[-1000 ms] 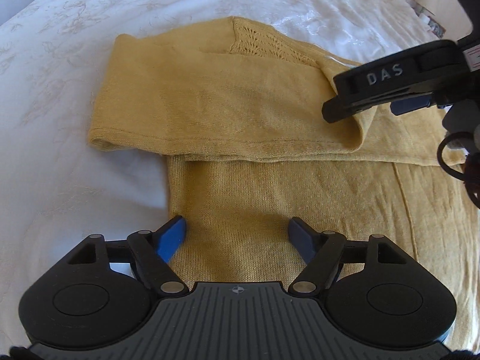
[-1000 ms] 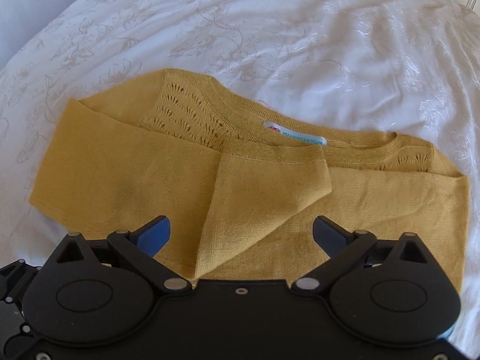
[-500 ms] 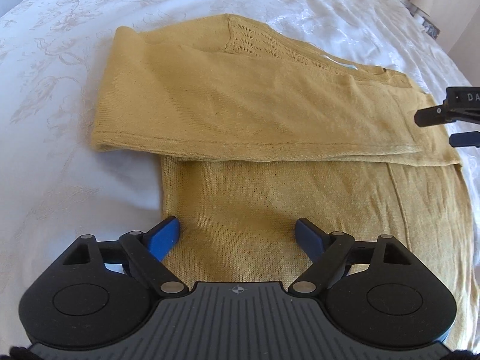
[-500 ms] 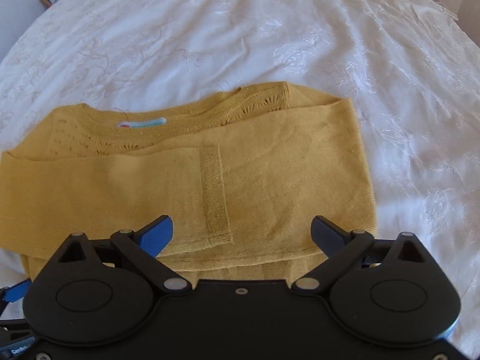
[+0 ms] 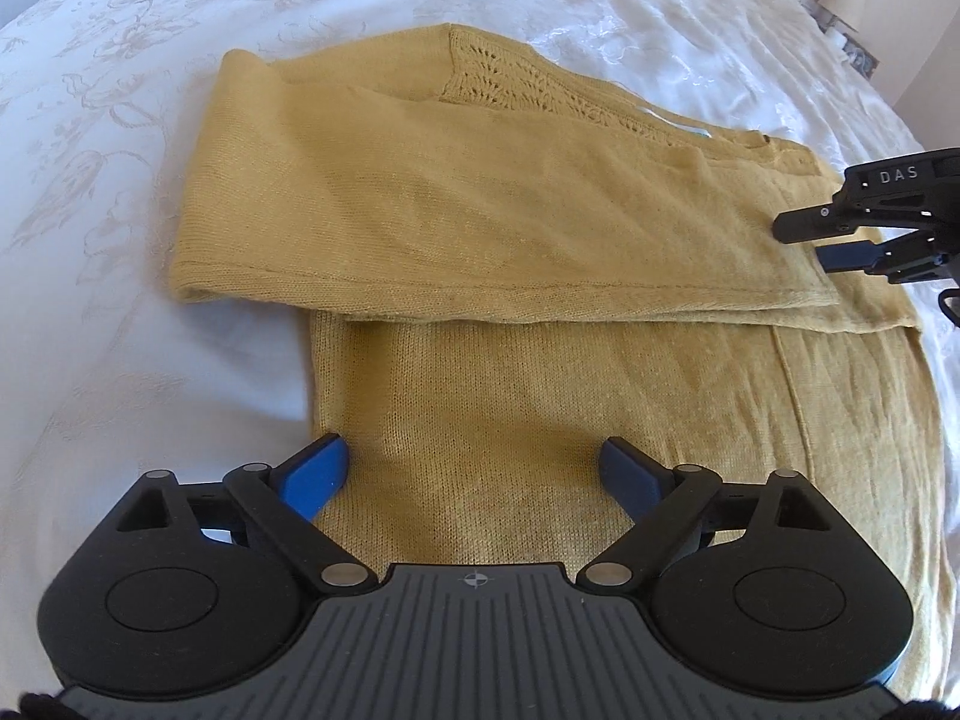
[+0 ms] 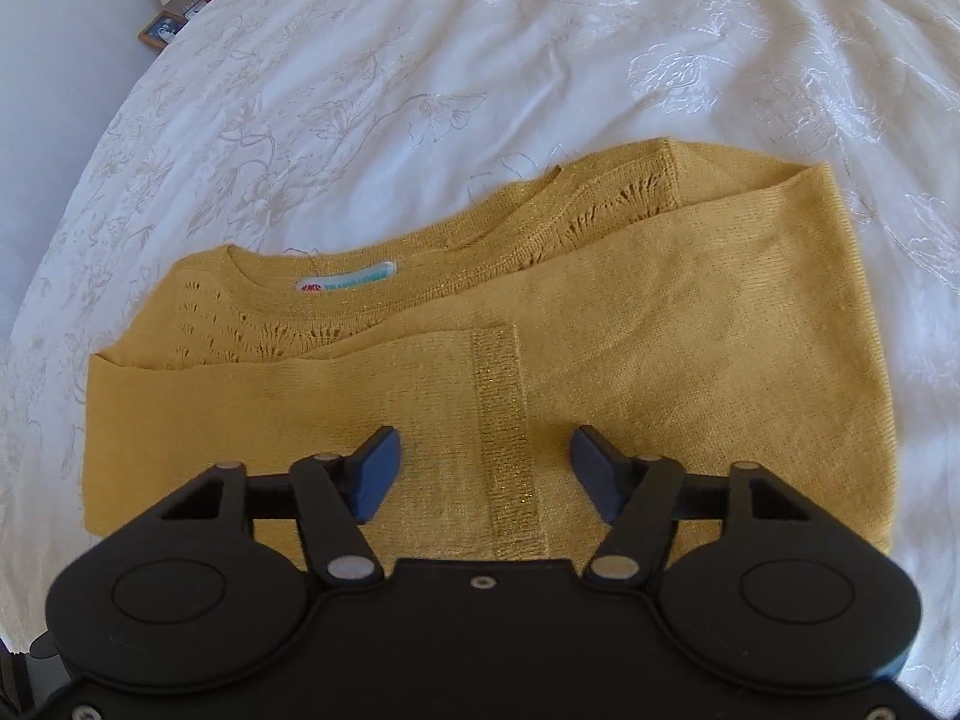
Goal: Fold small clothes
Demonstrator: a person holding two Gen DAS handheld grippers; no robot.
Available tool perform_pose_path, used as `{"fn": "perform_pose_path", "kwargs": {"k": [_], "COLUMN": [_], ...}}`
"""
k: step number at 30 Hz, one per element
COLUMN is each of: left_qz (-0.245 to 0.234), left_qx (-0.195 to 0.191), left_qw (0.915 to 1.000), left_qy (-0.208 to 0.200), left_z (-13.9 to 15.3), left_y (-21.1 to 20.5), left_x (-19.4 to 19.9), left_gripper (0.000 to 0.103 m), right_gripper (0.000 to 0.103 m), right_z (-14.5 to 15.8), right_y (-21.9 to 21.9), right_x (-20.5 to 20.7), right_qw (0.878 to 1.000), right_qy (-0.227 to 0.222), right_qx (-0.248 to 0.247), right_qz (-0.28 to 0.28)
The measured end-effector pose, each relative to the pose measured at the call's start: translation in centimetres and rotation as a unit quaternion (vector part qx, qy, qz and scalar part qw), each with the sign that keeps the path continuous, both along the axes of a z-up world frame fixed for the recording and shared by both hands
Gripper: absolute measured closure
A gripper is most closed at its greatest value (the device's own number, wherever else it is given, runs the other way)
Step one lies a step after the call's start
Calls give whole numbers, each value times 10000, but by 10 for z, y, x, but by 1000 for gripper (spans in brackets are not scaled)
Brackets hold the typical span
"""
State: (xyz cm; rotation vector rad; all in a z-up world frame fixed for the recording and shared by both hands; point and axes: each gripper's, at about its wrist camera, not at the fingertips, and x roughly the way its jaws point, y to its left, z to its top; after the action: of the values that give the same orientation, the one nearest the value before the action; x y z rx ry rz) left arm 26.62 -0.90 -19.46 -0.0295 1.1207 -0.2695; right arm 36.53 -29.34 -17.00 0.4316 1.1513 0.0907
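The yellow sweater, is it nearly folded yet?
Partly. The sweater lies on the white bedspread with both sleeves already folded across its chest. Neither the left gripper nor the right gripper holds anything; the right's fingers have just been closing. The body still needs folding.

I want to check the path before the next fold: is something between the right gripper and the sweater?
Nothing visible. The right gripper hangs directly over the sweater, above the cuff band of the folded sleeve. Its jaws have just been closing, but nothing is pinched yet. Only bedspread surrounds it.
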Motion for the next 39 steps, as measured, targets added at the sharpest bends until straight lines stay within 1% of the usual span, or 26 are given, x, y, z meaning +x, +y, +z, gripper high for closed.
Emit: {"fn": "perform_pose_path", "kwargs": {"k": [1, 2, 3, 4, 5, 7, 9, 10, 13, 15, 17, 19, 20, 22, 24, 27, 30, 32, 34, 36, 39], "left_qz": [3, 6, 7, 8, 7, 8, 7, 1, 10, 20, 30, 36, 33, 21, 17, 29, 159, 242, 239, 259, 375], "left_qx": [5, 12, 21, 27, 30, 19, 19, 23, 19, 15, 12, 13, 14, 13, 10, -37, -43, 5, 79, 218, 389], "left_qw": [10000, 10000, 10000, 10000, 10000, 10000, 10000, 10000, 10000, 10000, 10000, 10000, 10000, 10000, 10000, 10000, 9998, 9996, 9985, 9968, 9958], "left_qy": [-1, -1, -3, -4, -4, -4, -9, -13, -19, -28, -33, -35, -34, -23, 4, 78, 70, -148, -476, -731, -744], "left_z": [0, 0, 0, 0, 0, 1, 1, 0, 0, 0, 0, 0, 0, 0, 0, 4, 16, 31, 46, 58, 57], "left_y": [0, -1, -1, -1, -1, -1, -1, -1, -1, -1, -1, -1, -1, -1, -1, 2, 7, 9, 10, 9, 6], "left_x": [0, 0, 0, 0, 0, 0, 0, 0, 0, -1, -1, -1, -1, -1, 0, 3, 4, 3, 7, 19, 46], "left_gripper": [12, 12, 12, 12, 12, 12, 12, 12, 11, 11, 11, 10, 10, 9, 9, 10, 20, 20, 20, 20, 20], "right_gripper": [55, 59, 80, 91, 91, 91, 91, 91, 92, 92, 92, 91, 91, 91, 91, 90, 87, 85, 83, 83, 82], "right_z": [0, 0, 0, 2, 5, 23, 48, 66, 109, 119, 114, 95, 83, 64, 50, 40, 35, 29, 26, 22, 20], "right_y": [1, 1, 2, 3, 6, 15, 21, 22, 8, -11, -28, -45, -50, -59, -63, -61, -61, -60, -61, -63, -62], "right_x": [0, 1, 1, 0, 0, -1, -4, -8, -20, -25, -25, -22, -20, -16, -16, -16, -22, -23, -23, -23, -24], "right_qw": [10000, 10000, 9999, 9996, 9996, 9988, 9962, 9940, 9892, 9909, 9944, 9966, 9968, 9967, 9968, 9966, 9959, 9955, 9951, 9954, 9954], "right_qy": [6, 10, 13, 23, 8, -166, -457, -658, -1131, -1186, -1024, -708, -548, -288, -124, -35, 3, 53, 101, 133, 139], "right_qx": [47, 79, 142, 229, 238, 251, 463, 582, 711, 499, 70, -405, -572, -757, -788, -817, -898, -947, -979, -949, -945], "right_qz": [32, 54, 91, 131, 170, 373, 579, 659, 595, 405, 256, 101, 60, 30, 24, 41, 57, 70, 66, 30, -3]}}
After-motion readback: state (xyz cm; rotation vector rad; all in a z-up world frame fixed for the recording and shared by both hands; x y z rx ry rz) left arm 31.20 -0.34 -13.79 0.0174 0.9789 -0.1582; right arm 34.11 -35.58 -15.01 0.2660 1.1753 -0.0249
